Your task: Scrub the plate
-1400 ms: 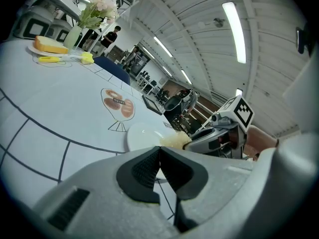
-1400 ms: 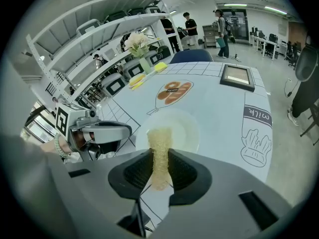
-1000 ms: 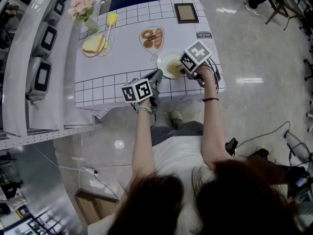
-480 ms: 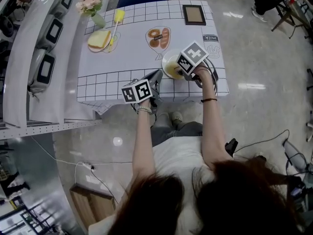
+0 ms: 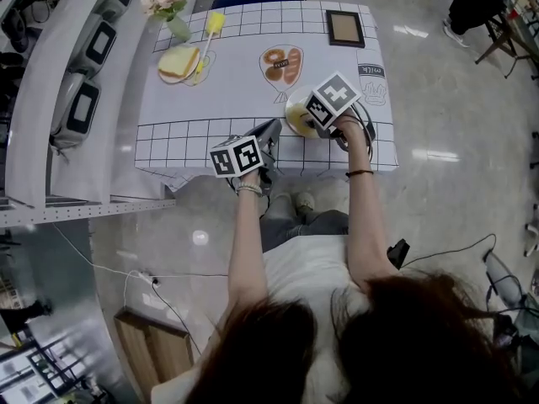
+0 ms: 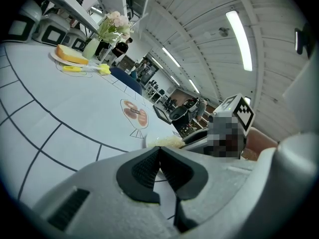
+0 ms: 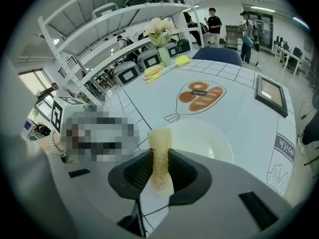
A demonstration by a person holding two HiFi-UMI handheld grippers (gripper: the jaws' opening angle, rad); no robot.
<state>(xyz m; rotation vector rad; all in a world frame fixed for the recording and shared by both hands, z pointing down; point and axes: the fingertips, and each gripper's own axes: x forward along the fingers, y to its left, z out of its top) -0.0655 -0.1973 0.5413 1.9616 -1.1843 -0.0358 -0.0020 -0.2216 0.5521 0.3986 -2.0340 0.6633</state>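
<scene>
Head view looks down on a person at a white gridded table (image 5: 210, 91), with a gripper in each hand. The right gripper (image 7: 159, 172) has its jaws clamped on a thin yellow sponge (image 7: 160, 153), whose tip sits over the near rim of the white plate (image 7: 204, 138). The plate lies near the table's front edge. The left gripper (image 6: 159, 169) has its jaws pressed together, holding nothing, and is just left of the plate.

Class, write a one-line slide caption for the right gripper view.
Right gripper clamps a yellow scrub pad over a white plate.
</scene>
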